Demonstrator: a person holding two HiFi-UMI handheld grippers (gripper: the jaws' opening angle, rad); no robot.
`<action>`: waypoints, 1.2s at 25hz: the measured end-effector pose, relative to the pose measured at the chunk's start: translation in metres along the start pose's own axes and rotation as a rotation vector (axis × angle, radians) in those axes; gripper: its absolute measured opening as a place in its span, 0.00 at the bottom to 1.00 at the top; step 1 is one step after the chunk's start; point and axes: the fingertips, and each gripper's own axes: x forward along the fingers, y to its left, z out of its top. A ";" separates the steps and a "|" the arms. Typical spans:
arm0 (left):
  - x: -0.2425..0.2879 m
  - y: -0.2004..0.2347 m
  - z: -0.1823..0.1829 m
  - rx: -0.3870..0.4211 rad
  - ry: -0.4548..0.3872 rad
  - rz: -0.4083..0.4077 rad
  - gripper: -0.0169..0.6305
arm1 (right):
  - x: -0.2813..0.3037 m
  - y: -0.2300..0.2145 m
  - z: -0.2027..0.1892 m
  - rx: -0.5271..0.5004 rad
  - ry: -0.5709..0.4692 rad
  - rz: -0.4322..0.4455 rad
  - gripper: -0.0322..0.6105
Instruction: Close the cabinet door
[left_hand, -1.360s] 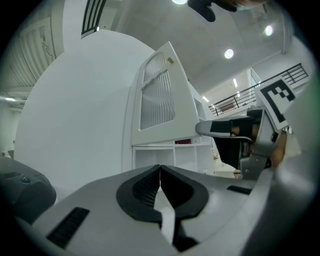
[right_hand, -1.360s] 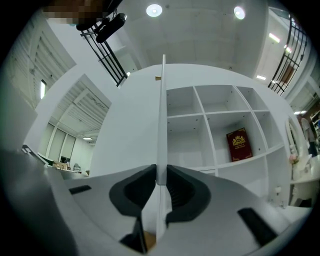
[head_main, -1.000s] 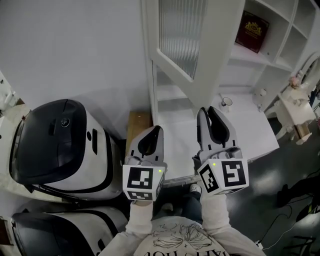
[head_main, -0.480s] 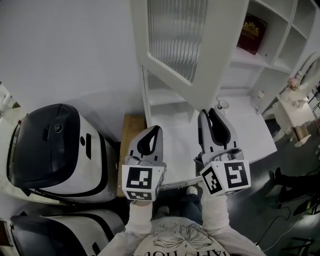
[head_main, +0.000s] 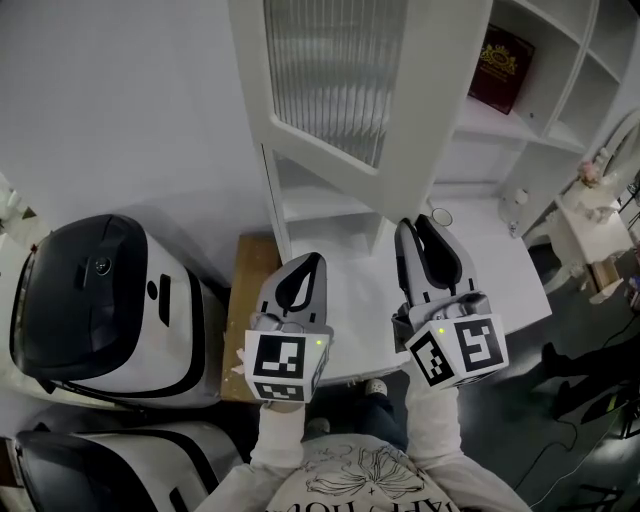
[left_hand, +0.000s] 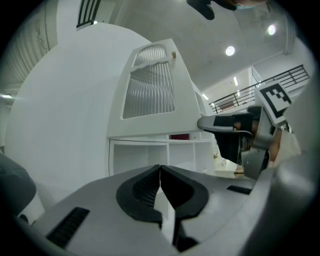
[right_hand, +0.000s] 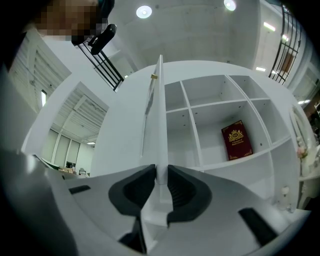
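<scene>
Since a second ago the cabinet door (head_main: 340, 90) has spread wider and further left in the head view, standing open from the white cabinet (head_main: 560, 60). A red book (head_main: 497, 68) leans on one shelf, and a small cup (head_main: 439, 216), perhaps glass, sits near the ledge's (head_main: 500, 275) rear edge. At the door's lower edge the right gripper (right_hand: 161, 170) is clamped on it, jaws barely apart, while the left gripper (left_hand: 160, 167) is closed on nothing.

– Where is there room round the cabinet door (head_main: 350, 90)?
– Left of it, bare wall (head_main: 130, 100); the left tongs (head_main: 311, 258) hang there, pinched together on nothing.
– Right of it?
– Open shelves (head_main: 480, 118) with a red book (head_main: 497, 67) set deep, and a small cup (head_main: 441, 216) on the counter (head_main: 495, 275) (near the door's lower corner). The right tongs (head_main: 413, 223) clamp the door's edge.
</scene>
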 end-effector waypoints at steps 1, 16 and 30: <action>0.005 0.000 0.000 0.000 0.002 0.005 0.03 | 0.003 -0.006 -0.001 0.002 -0.001 0.001 0.17; 0.083 -0.017 0.003 0.001 0.017 0.068 0.03 | 0.041 -0.068 -0.008 0.042 0.035 0.139 0.17; 0.117 -0.018 0.008 0.005 0.029 0.204 0.03 | 0.070 -0.103 -0.015 0.094 0.036 0.269 0.18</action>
